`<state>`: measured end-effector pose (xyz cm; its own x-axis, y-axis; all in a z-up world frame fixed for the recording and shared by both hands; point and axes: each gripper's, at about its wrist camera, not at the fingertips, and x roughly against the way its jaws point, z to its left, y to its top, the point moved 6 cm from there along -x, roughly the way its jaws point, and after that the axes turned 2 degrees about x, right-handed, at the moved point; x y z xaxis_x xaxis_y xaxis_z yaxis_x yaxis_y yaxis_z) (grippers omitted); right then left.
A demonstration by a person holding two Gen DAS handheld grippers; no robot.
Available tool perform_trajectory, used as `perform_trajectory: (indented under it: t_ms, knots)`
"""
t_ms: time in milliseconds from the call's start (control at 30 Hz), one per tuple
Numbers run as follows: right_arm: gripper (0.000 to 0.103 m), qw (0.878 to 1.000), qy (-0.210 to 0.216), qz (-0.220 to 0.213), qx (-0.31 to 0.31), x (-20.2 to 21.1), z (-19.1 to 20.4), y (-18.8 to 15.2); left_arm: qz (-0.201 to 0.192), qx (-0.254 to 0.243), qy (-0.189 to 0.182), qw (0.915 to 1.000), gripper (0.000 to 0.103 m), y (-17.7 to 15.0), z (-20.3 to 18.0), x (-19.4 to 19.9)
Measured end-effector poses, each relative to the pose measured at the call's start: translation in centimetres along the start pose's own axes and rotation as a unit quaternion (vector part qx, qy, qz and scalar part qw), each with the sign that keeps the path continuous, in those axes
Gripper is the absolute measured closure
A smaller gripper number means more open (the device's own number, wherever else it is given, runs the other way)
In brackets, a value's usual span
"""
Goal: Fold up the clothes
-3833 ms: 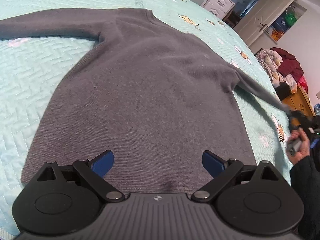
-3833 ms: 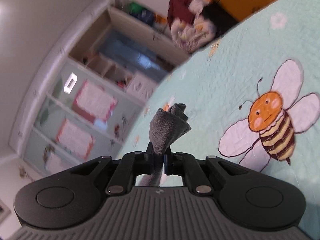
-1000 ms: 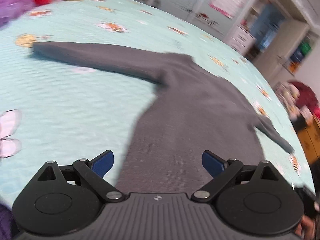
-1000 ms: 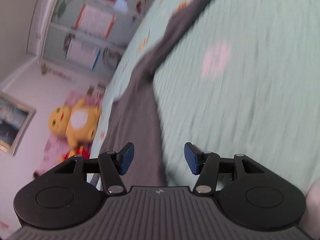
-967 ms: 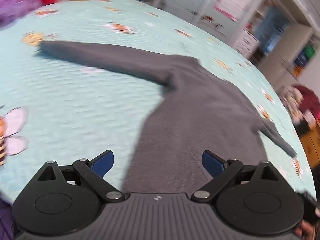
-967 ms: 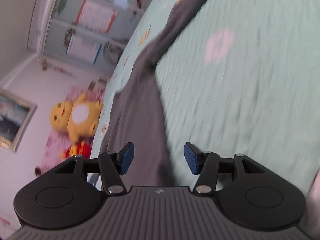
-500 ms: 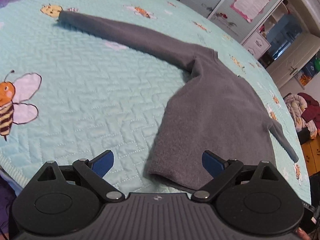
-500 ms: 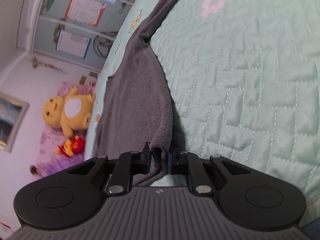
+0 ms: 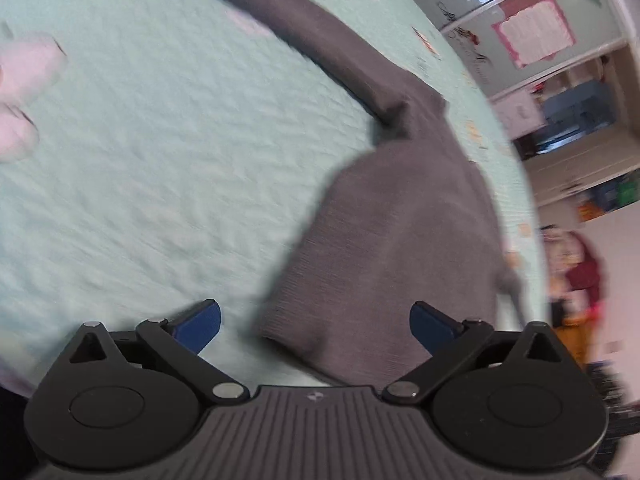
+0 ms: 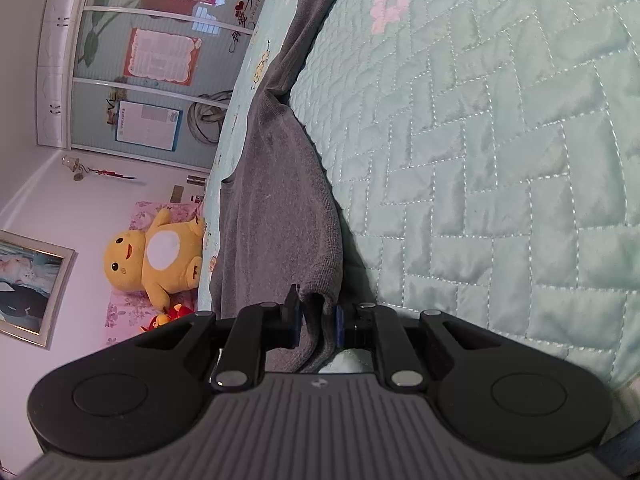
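Sweater hem pinched by right gripper – left gripper spread, plush beyond.

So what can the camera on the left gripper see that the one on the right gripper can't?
Only the left view shows the left gripper, its fingers open near the sweater's corner, and a shelf with colourful items at the far right. Only the right view shows the right gripper shut on the hem, and a yellow plush toy. Both show the grey sweater on the quilted bedspread.

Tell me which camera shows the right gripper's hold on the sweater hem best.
The right wrist view: the right gripper is shut on the sweater hem, sharply. The left wrist view shows the sweater blurred, without that gripper.
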<state>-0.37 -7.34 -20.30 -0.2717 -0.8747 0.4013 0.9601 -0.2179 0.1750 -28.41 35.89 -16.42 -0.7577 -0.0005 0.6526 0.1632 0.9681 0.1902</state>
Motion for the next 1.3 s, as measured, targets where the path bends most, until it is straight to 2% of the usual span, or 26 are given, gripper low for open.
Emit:
perform_trajectory:
  t_ms: [33, 133, 167, 200, 233, 267, 300, 367, 533, 700, 767, 867, 933, 1000, 1067, 1100, 1200, 1233, 1300]
  knots:
    - [0.087, 1.000, 0.002, 0.000, -0.002, 0.0, 0.0, 0.0, 0.010, 0.018, -0.021, 0.9996, 0.002, -0.2, -0.1, -0.5]
    - [0.087, 1.000, 0.005, 0.000, -0.004, -0.1, 0.0, -0.1, 0.004, 0.040, -0.031, 0.9987, 0.012, -0.3, 0.0, -1.1]
    - [0.088, 1.000, 0.005, 0.000, -0.003, -0.1, 0.0, -0.1, 0.001, 0.042, -0.034, 0.9985, 0.023, -0.3, 0.1, -1.0]
    - [0.088, 1.000, 0.005, 0.001, -0.002, -0.2, 0.1, -0.2, -0.002, 0.045, -0.037, 0.9983, 0.041, -0.4, 0.2, -1.0]
    - [0.088, 1.000, 0.005, 0.001, 0.000, -0.2, 0.1, -0.2, 0.005, 0.046, -0.038, 0.9982, 0.054, -0.4, 0.4, -1.1]
    - [0.089, 1.000, 0.005, 0.001, 0.002, -0.2, 0.2, -0.2, 0.014, 0.048, -0.036, 0.9981, 0.082, -0.5, 0.7, -1.3]
    - [0.091, 1.000, -0.001, 0.003, 0.009, -0.3, 0.4, -0.3, 0.021, 0.049, -0.027, 0.9982, 0.092, -0.7, 1.0, -1.6]
    - [0.096, 1.000, -0.012, 0.007, 0.024, -0.4, 0.7, -0.4, 0.020, 0.044, -0.017, 0.9987, 0.095, -1.0, 1.5, -1.9]
    - [0.096, 0.997, -0.038, 0.015, 0.060, -0.7, 1.5, -0.6, 0.010, -0.003, -0.028, 0.9995, 0.097, -1.5, -0.8, 0.4]
    - [0.097, 0.998, -0.007, 0.007, 0.065, 2.8, 4.3, -1.6, 0.006, -0.056, -0.064, 0.9964, 0.096, -2.6, -3.6, 4.5]
    - [0.097, 0.997, 0.001, 0.006, 0.076, 4.6, 5.6, -2.4, 0.016, -0.068, -0.043, 0.9966, 0.096, -3.3, -3.1, 4.5]
    - [0.097, 0.998, -0.011, 0.015, 0.062, 5.5, 4.4, -3.5, 0.036, -0.050, 0.006, 0.9981, 0.096, -3.6, 0.1, 2.2]
    - [0.096, 0.999, -0.037, 0.027, 0.030, 4.8, 1.5, -3.8, 0.041, -0.029, 0.016, 0.9986, 0.096, -3.7, 1.8, 1.6]
    - [0.092, 0.999, -0.045, 0.029, -0.006, 4.7, -0.4, -4.0, 0.041, -0.017, 0.000, 0.9990, 0.092, -3.7, 2.1, 2.3]
    - [0.089, 0.999, -0.042, 0.023, -0.016, 5.3, -0.8, -4.1, 0.029, -0.029, -0.005, 0.9991, 0.087, -3.2, 1.8, 3.5]
    - [0.084, 0.999, -0.044, 0.013, -0.004, 5.8, -0.4, -3.8, 0.018, -0.040, -0.002, 0.9991, 0.083, -3.0, 1.5, 4.3]
    - [0.082, 0.996, -0.064, -0.029, 0.055, 7.6, 1.6, -2.6, -0.022, -0.083, 0.017, 0.9961, 0.081, -2.4, 0.0, 6.2]
    - [0.082, 0.992, -0.076, -0.046, 0.084, 8.1, 2.6, -2.2, -0.039, -0.110, 0.031, 0.9927, 0.080, -2.4, -1.0, 6.5]
    - [0.082, 0.984, -0.081, -0.071, 0.139, 8.4, 4.6, -1.8, -0.070, -0.165, 0.060, 0.9820, 0.064, -2.5, -3.1, 6.9]
